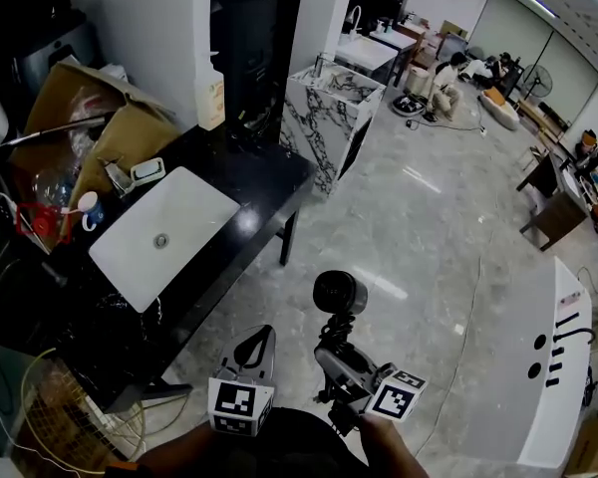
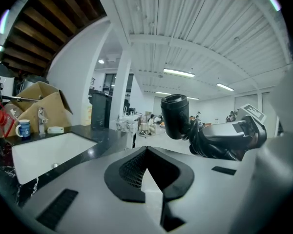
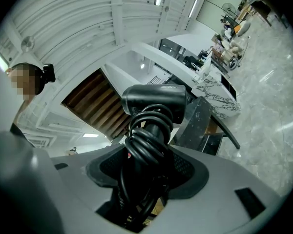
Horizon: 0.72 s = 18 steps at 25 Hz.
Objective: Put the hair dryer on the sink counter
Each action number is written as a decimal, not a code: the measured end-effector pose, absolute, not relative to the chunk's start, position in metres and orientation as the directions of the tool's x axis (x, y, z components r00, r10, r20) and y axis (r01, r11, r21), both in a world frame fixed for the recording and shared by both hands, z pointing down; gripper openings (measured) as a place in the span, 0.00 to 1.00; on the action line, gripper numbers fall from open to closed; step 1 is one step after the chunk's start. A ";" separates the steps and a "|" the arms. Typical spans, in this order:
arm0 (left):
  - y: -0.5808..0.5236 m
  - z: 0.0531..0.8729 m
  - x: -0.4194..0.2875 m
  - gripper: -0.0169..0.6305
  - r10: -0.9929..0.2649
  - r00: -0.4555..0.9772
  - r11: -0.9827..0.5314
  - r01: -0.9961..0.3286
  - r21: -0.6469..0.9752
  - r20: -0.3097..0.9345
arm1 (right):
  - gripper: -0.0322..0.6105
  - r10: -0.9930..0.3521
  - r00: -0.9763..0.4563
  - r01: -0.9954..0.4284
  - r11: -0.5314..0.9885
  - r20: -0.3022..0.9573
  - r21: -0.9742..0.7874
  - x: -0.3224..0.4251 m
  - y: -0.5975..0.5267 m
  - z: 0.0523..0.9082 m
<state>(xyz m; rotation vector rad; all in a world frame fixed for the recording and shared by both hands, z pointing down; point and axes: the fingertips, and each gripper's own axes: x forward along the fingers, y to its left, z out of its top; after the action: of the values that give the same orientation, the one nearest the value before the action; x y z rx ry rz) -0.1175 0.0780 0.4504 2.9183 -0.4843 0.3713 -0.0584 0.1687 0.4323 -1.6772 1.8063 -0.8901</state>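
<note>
Right hand-held gripper (image 1: 337, 343) grips the hair dryer (image 1: 339, 293) over marble floor (image 1: 429, 237) beside the black table (image 1: 269, 177); left hand-held gripper (image 1: 257, 345) closed, empty.

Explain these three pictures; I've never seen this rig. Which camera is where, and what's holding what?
There is no robot here: a person holds a two-jaw gripper in each hand. The head view comes from a camera on the person's head, looking down. The other two views come from cameras riding on the grippers, each looking along its own jaws. The right gripper is clamped on the handle of a black hair dryer, whose cord is coiled round the handle. The left gripper has its jaws together with nothing between them. To the person's left stands a black counter with a white basin. A mug and an open cardboard box sit beside the basin. The hair dryer is in the air over the floor, not yet on the counter.
</note>
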 end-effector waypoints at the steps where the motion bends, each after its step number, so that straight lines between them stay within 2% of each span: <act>1: 0.070 0.448 -0.117 0.04 -0.296 0.920 -0.935 -0.334 0.118 0.258 | 0.44 -0.993 -0.097 -0.656 0.016 0.063 -0.755 -0.059 0.162 0.431; 9: 0.026 0.436 -0.123 0.04 -0.287 0.931 -0.941 -0.319 0.118 0.226 | 0.44 -0.995 -0.074 -0.667 -0.005 0.074 -0.745 -0.064 0.120 0.422; 18: -0.006 0.439 -0.131 0.04 -0.334 0.914 -0.919 -0.370 0.136 0.230 | 0.44 -0.989 -0.109 -0.675 -0.002 0.103 -0.738 -0.062 0.089 0.420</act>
<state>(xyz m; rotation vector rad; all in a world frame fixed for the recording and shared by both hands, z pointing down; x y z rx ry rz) -0.1312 -0.0060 0.4388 2.8990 -0.5377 0.3017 -0.0618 0.0892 0.4200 -1.7132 1.8269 -0.9152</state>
